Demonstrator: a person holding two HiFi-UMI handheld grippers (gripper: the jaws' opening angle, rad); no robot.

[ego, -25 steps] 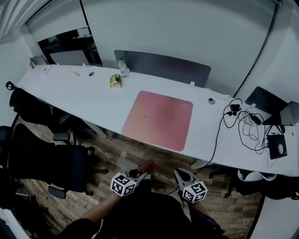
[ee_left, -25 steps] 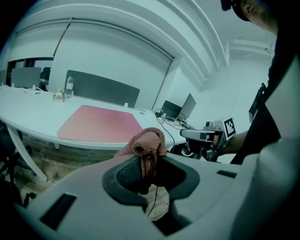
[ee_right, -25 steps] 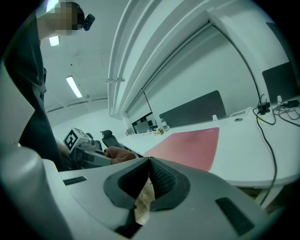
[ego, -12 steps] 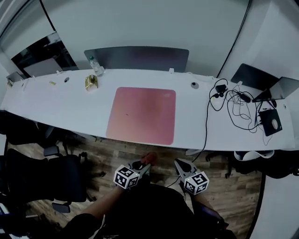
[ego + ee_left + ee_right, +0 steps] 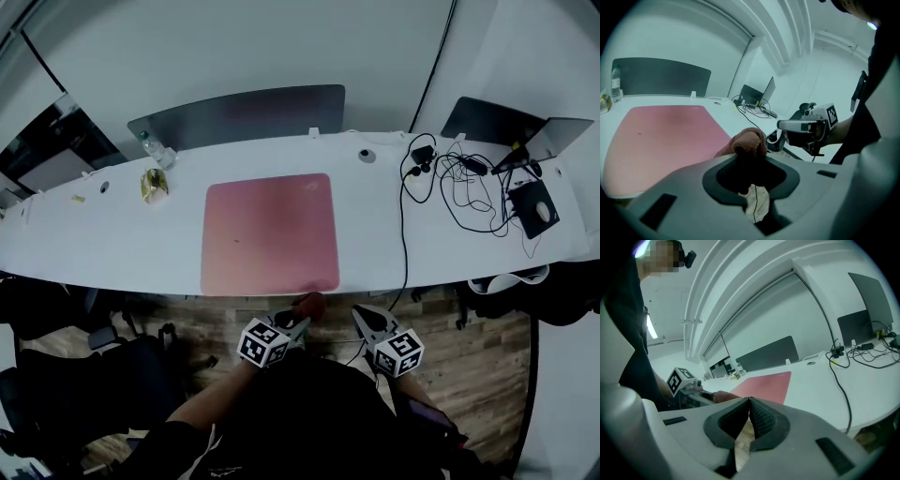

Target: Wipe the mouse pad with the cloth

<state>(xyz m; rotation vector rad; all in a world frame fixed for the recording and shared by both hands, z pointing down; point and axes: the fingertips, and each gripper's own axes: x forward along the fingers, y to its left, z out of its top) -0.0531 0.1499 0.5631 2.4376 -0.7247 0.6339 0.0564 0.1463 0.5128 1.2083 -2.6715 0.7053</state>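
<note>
A large pink mouse pad [image 5: 270,232] lies on the long white desk [image 5: 112,239], also seen in the left gripper view as the mouse pad [image 5: 661,136] and in the right gripper view as the mouse pad [image 5: 765,382]. My left gripper [image 5: 298,321] is shut on a reddish-brown cloth [image 5: 308,306], held below the desk's near edge; the cloth [image 5: 749,142] bulges out between the jaws. My right gripper [image 5: 360,322] hangs beside it, shut with nothing between its jaws, which touch at the tips.
Tangled black cables [image 5: 450,183], a laptop [image 5: 525,131] and a black mouse [image 5: 542,212] crowd the desk's right end. A gold object [image 5: 153,184] and a bottle [image 5: 145,143] stand at back left. A dark screen panel [image 5: 234,114] lines the rear. Office chairs [image 5: 84,384] stand on the wood floor.
The head view has swung so the desk and mouse pad sit more to the left and squarer on. Both grippers stay low in front of the body, the cloth still held.
</note>
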